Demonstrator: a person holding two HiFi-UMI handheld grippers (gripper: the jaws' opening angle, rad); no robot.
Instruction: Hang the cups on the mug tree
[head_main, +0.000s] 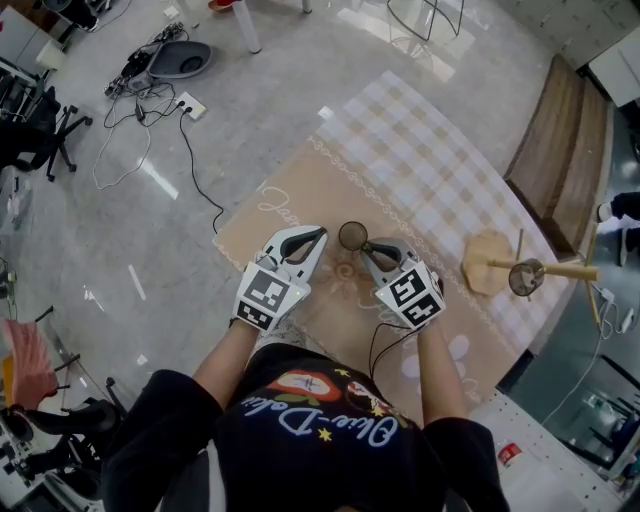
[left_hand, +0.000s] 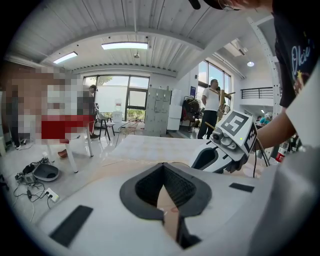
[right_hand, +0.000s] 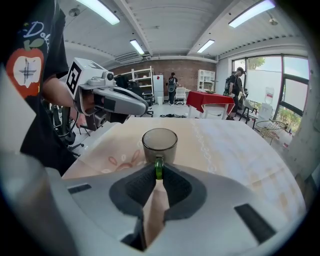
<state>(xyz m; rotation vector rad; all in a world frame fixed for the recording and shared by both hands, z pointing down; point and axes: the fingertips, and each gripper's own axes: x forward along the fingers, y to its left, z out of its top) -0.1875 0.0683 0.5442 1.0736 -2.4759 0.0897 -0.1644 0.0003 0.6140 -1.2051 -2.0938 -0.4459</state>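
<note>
Your right hand-held gripper (right_hand: 159, 176) is pinching the green handle (right_hand: 159, 168) of the cup (right_hand: 159, 142). Its tips are closed on the loop, and the cup stands upright on the tabletop (head_main: 420, 160) with its mouth up. Gripping by the handle looks deliberate. It leaves the cup body free and keeps the loop in your control, and the loop is the part that must slide over a peg. The gripper slants downward, so it meets the handle from behind and above without knocking the rim.

In the head view the cup sits at the middle of the frame, just above and between your two tools. The mug tree (head_main: 500, 264) stands well apart from it, toward the right edge of the frame. Another cup (head_main: 527, 277) seems to hang on the tree already, so I judge this to be the pick-up for the next one.

Your left hand-held gripper (left_hand: 162, 166) has its jaws pressed together on nothing. It is parked beside the right one at centre-left of the head view, probably to stay clear of the carry toward the right.

A pinch on a thin, smooth loop could let the cup swing or twist as you lift it.
</note>
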